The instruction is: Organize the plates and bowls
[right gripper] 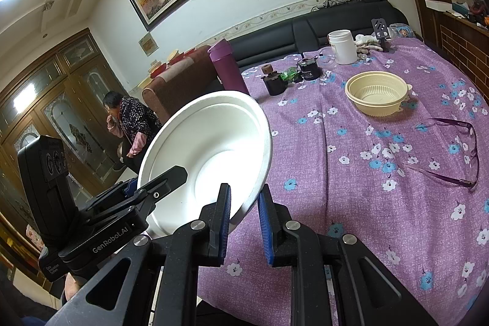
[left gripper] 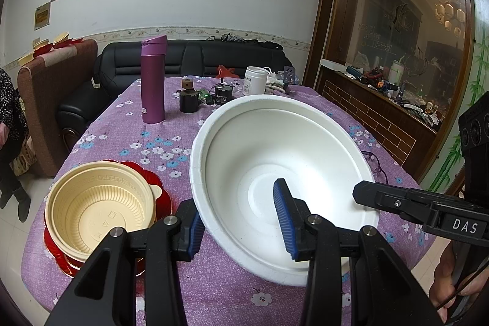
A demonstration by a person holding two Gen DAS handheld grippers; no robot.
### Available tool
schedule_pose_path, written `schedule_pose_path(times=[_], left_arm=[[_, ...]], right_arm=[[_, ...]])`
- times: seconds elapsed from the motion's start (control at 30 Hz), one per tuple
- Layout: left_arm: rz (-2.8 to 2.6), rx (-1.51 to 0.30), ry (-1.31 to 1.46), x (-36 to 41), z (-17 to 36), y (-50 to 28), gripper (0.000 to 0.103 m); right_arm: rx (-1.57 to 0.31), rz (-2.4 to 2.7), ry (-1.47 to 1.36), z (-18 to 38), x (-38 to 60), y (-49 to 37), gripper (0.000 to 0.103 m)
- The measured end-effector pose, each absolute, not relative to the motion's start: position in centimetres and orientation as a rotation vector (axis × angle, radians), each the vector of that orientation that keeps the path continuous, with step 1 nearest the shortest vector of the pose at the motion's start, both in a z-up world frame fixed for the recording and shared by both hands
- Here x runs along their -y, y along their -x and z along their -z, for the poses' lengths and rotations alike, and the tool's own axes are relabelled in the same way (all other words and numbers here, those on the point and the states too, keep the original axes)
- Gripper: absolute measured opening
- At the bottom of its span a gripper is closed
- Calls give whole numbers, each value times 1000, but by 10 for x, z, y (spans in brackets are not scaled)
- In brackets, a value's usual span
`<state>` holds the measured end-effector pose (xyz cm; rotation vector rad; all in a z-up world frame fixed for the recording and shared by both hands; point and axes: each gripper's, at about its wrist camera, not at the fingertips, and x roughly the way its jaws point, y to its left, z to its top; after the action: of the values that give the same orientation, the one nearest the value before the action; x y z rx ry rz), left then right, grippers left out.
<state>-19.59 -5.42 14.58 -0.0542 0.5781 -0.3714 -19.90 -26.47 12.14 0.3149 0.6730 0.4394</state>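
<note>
Two hand-held grippers share one white foam bowl (left gripper: 275, 173), held tilted above the purple flowered desk (left gripper: 128, 136). The left hand-held gripper (left gripper: 241, 222) is partly closed on the bowl's near wall, one blue pad inside and one outside. The right hand-held gripper (right gripper: 243, 222) is nearly closed, pinching the rim at the bowl's 6 o'clock in its own view.

In the left view, at 9 o'clock of the white bowl, a cream plastic bowl (left gripper: 97, 203) sits nested on red plates (left gripper: 162, 191). A second cream bowl (right gripper: 377, 95) stands alone well apart, toward 1 o'clock in the right view, near purple glasses (right gripper: 452, 152).

The step in hand looks like carrying the white bowl toward a stack. Next, one gripper should probably let go so the other can lower the bowl level into the cream bowl.
</note>
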Motion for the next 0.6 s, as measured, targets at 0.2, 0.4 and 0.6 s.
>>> schedule_pose_path(times=[0.2, 0.4, 0.6], left_arm=[[371, -579, 56, 54, -146, 196, 40], [371, -578, 53, 54, -146, 196, 40], [371, -579, 54, 55, -146, 196, 40]], right_arm=[[-672, -439, -315, -122, 265, 199, 20], [-673, -437, -315, -121, 265, 198, 20], [-673, -439, -316, -121, 265, 198, 20]])
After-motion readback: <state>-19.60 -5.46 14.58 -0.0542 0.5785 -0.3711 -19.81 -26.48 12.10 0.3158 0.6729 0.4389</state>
